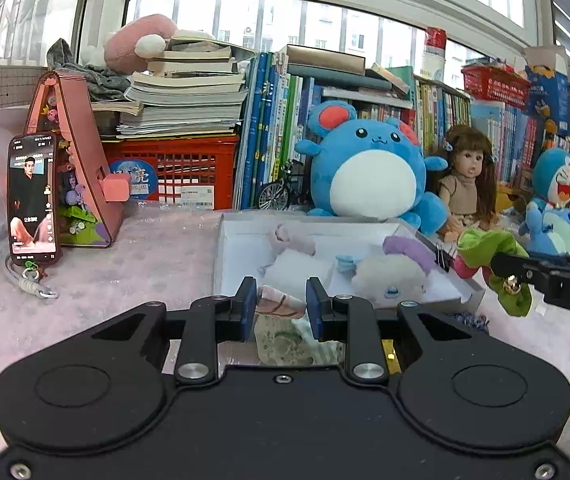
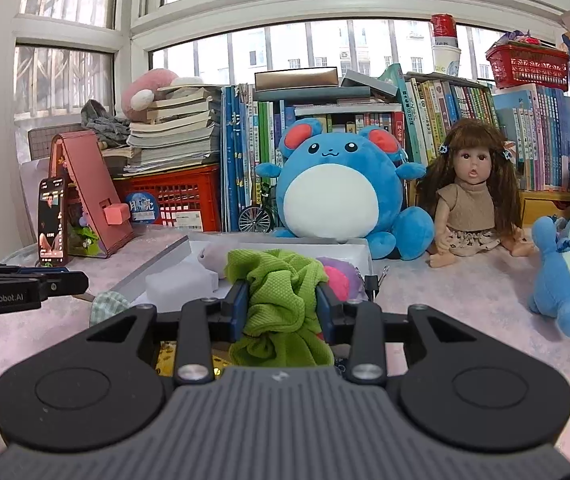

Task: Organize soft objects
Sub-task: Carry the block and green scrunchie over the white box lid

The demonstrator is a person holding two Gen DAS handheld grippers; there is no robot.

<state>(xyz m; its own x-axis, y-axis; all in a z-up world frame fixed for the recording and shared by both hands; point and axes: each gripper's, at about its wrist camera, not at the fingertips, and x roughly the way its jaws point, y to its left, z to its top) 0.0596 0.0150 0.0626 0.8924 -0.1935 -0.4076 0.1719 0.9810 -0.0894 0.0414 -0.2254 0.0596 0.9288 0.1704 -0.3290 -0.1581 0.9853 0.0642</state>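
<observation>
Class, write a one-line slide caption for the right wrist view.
Right gripper clamps a green cloth before the white box.

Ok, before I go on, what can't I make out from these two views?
- Left wrist view: the folded cloth between the left gripper fingers runs under the gripper body; its full shape is hidden.
- Right wrist view: the green cloth in the right gripper covers much of the white box.
- Pink item: mostly hidden behind that cloth.

Home room by window: crammed books (image 2: 437, 120), blue plush (image 2: 337, 184), doll (image 2: 473, 196), phone (image 2: 52, 222) on bench.
</observation>
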